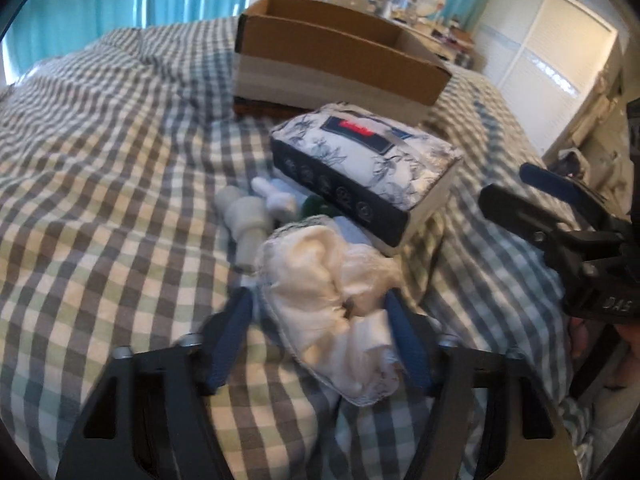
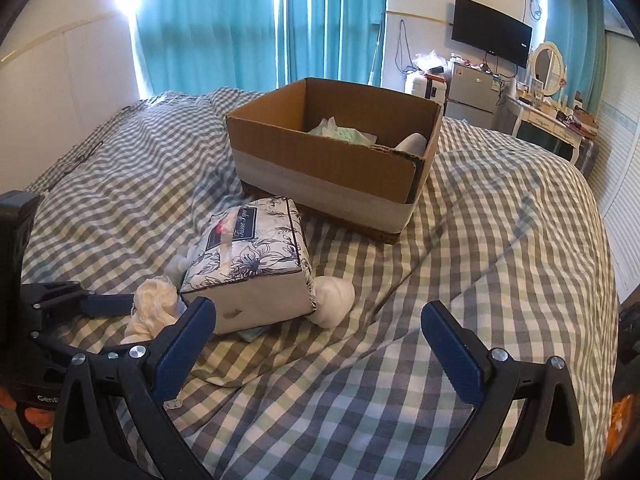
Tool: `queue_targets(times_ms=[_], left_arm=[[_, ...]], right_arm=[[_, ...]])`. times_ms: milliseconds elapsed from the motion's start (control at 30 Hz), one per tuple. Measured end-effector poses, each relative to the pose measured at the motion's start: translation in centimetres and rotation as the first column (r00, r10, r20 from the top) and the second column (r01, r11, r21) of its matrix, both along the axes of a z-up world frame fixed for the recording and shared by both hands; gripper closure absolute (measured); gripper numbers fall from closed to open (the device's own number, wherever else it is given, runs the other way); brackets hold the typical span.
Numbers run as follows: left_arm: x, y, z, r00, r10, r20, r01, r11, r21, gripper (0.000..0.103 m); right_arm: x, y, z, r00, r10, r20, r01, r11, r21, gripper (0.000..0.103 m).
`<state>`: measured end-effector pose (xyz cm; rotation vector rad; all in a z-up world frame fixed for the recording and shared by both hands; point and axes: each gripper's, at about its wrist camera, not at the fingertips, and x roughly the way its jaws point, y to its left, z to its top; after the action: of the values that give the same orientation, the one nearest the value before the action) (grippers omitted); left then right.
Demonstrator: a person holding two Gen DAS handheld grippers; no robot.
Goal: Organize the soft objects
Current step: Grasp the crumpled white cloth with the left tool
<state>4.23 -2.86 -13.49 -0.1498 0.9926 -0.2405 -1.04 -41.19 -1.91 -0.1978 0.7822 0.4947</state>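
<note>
On the checked bedspread (image 2: 460,240) (teal curtains (image 2: 224,24) behind), left gripper (image 1: 320,304) straddles cloth (image 1: 320,280); right gripper (image 2: 320,320) wide.

Black angular frames, silver screws, ribbed blue pads on both the left gripper (image 1: 316,300) and right gripper (image 2: 318,320).

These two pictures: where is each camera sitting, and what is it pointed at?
Left wrist: on the left hand-held gripper, looking along its fingers, which flank a cream cloth bundle; the right hand-held gripper shows too.
Right wrist: on the right hand-held gripper, open over the checked bedspread.
Shared: tissue pack, cardboard box.
</note>
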Motion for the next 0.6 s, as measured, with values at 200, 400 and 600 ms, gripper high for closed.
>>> queue_targets(times_ms=[200,400,600], left_arm=[[-0.6,-1.0,0.6,0.996,-0.085,0.018,0.086,0.995,-0.043,0.093],[-0.2,0.0,2.0,0.998,-0.039,0.051,0.041,0.999,-0.033,0.095],[0.5,2.4,3.1,0.994,0.07,0.078,-0.074,0.996,0.044,0.095]], right_arm=[[0.1,0.4,-0.1,1.0,0.007,-0.002,-0.007,1.0,-0.008,0.0],[-0.1,0.9,0.1,0.999,0.039,0.0,-0.039,0.999,0.003,0.0],[-0.1,2.5,0.5,0.994,0.11,-0.018,-0.11,0.994,0.029,0.0]])
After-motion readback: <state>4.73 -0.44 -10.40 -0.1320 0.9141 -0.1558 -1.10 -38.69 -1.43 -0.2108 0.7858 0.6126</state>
